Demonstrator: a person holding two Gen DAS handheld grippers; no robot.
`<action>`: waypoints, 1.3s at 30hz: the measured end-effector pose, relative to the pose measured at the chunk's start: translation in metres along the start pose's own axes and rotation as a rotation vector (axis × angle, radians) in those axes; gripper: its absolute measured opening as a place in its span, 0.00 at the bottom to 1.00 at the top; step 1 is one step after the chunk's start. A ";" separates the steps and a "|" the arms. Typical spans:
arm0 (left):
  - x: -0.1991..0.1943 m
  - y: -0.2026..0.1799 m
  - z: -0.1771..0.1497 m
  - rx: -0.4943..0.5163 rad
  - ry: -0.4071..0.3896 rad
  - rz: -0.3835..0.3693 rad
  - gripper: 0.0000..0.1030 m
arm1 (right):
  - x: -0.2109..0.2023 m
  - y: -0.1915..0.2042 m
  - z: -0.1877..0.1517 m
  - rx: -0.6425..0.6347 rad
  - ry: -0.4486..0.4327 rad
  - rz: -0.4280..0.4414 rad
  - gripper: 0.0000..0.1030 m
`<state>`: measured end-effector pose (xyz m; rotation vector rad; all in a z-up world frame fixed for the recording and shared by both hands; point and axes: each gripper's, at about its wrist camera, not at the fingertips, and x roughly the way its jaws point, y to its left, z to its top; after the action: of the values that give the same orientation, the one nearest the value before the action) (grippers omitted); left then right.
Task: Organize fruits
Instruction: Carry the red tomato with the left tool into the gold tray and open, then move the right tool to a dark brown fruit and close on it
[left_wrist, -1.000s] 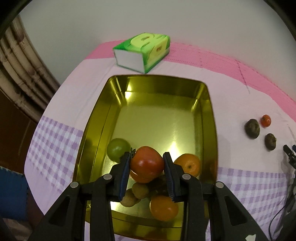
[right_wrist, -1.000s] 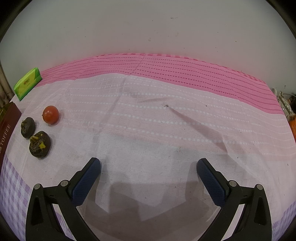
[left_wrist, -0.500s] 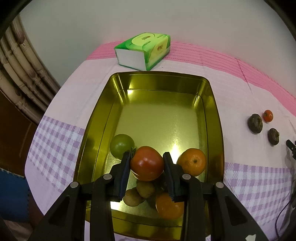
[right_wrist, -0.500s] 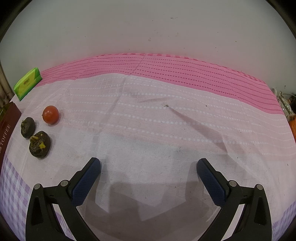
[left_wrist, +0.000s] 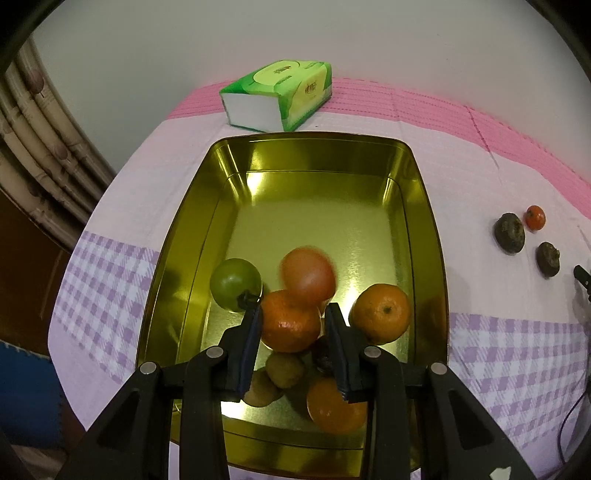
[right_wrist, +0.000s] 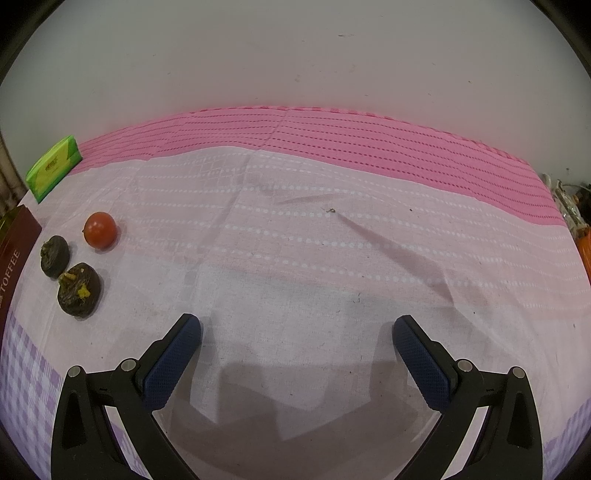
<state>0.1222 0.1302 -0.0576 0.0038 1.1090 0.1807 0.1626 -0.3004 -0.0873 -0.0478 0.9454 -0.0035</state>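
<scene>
Pink-cloth desk (left_wrist: 480, 155): left tool (left_wrist: 293, 310) drawn narrow, pinching nothing. Blurred round red tomato (left_wrist: 308, 275) sits just past its tips, over the gold metal tray (left_wrist: 314, 138). Lift straight out.

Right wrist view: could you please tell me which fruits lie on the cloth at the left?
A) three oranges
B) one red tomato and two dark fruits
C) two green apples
B: a red tomato, a dark fruit and a second dark fruit lie on the cloth.

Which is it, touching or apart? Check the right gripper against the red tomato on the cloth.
Apart. The right wrist view shows bare cloth between the open right gripper and the red tomato.
</scene>
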 end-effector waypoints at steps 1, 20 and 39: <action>0.000 0.001 0.000 -0.001 0.001 0.001 0.31 | 0.000 -0.001 0.001 0.000 0.002 0.001 1.00; -0.027 0.007 0.006 -0.038 -0.093 -0.036 0.68 | -0.001 0.002 0.001 0.064 0.043 -0.046 1.00; -0.046 0.017 0.005 -0.088 -0.131 -0.055 0.86 | -0.038 0.110 0.009 -0.174 -0.019 0.096 0.88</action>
<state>0.1041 0.1404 -0.0133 -0.0922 0.9690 0.1771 0.1457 -0.1887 -0.0553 -0.1633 0.9266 0.1680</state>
